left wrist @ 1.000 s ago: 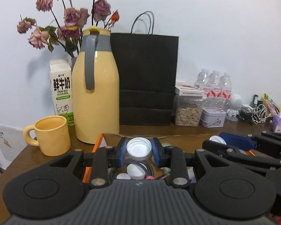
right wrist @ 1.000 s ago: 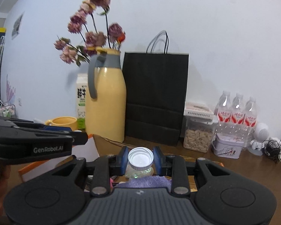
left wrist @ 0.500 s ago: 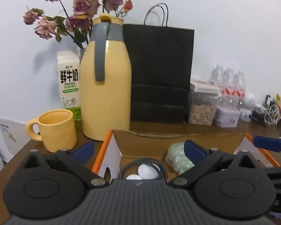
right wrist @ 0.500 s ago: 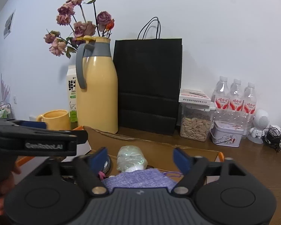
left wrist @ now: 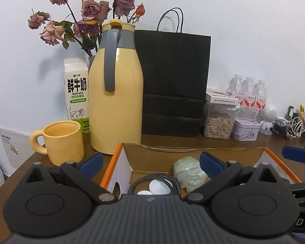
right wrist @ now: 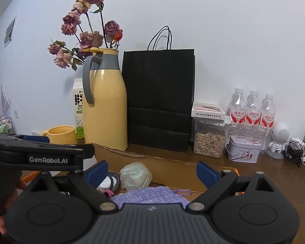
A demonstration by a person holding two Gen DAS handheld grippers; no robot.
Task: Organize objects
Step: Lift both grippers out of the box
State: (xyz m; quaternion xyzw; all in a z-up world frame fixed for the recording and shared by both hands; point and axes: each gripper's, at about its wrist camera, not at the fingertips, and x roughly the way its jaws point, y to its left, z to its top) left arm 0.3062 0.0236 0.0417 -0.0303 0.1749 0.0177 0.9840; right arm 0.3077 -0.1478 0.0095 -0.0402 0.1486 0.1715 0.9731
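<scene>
Both grippers stand with jaws wide apart and nothing between them, having just been opening over an open box [left wrist: 270, 153] on a wooden table [right wrist: 274, 179]. Seen from its own camera, the left gripper [left wrist: 151, 163] hovers just short of the box's near edge, pointing slightly downward, its 2 blue pads spread to either side of the opening. Straight below and ahead of it, on the box floor, lie 2 white caps [left wrist: 158, 187] ringed by a coiled cable [left wrist: 172, 180]. A crumpled clear bottle [left wrist: 190, 172] rests just right of the coil, close to the left gripper's right pad, and appears to lie on its side, though its long axis is hard to read. The right gripper [right wrist: 151, 170] hangs level with the left one, on the other side of the box, also tilted gently down; the bottle sits ahead of it and somewhat left of centre, with a purple cloth [right wrist: 150, 196] directly beneath its jaws. Judged from this, the caps and bottle are already in the box, and either hand could reach the bottle, the right one more squarely. A yellow jug [left wrist: 116, 101], mug [left wrist: 64, 142] and black bag [left wrist: 172, 81] stand behind.
</scene>
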